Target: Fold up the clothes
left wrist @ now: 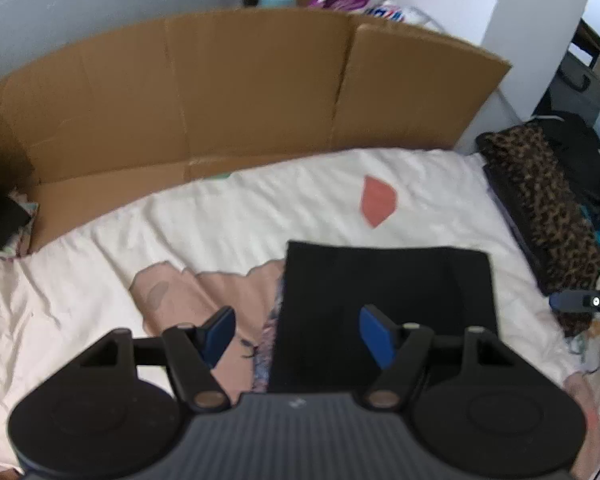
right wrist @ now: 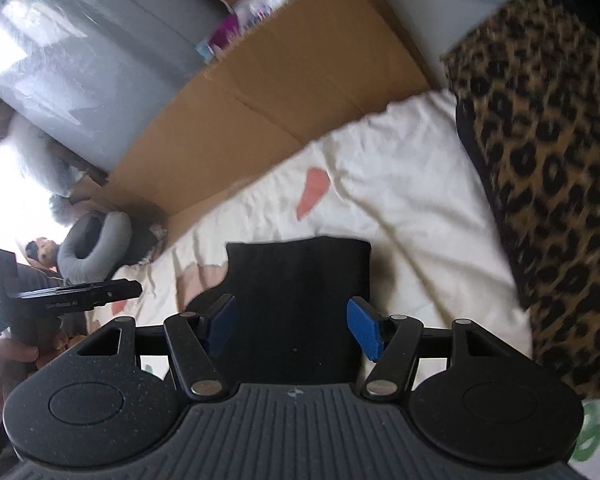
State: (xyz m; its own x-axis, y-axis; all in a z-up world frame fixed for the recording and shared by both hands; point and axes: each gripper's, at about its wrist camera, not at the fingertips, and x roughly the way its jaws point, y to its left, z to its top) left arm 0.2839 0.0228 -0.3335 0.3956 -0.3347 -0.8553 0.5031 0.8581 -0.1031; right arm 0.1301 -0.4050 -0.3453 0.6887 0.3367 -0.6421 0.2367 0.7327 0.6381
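A: Nearest us, left gripper point(left wrist: 296, 338), jaws spread, holding nothing. Black garment point(left wrist: 384, 304) lies flat on the white bedsheet point(left wrist: 260, 216), already a neat rectangle, right below.

B: Right gripper point(right wrist: 290, 330) same, gaping, empty, hovering over the same cloth w/ the leopard-print pile point(right wrist: 548, 168) just beside it.

A: Risk imo: we pinch only the top layer, fold slides apart.

B: Or we snag the sheet too.

i see matt black cloth in the folded garment point(left wrist: 384, 304), wrinkled cream cotton bedsheet point(left wrist: 280, 212), rough brown cardboard point(left wrist: 220, 92) along the bed's far edge, soft leopard-print fabric point(right wrist: 548, 168), and ribbed blue rubber pads point(right wrist: 364, 332) on matt plastic claws.
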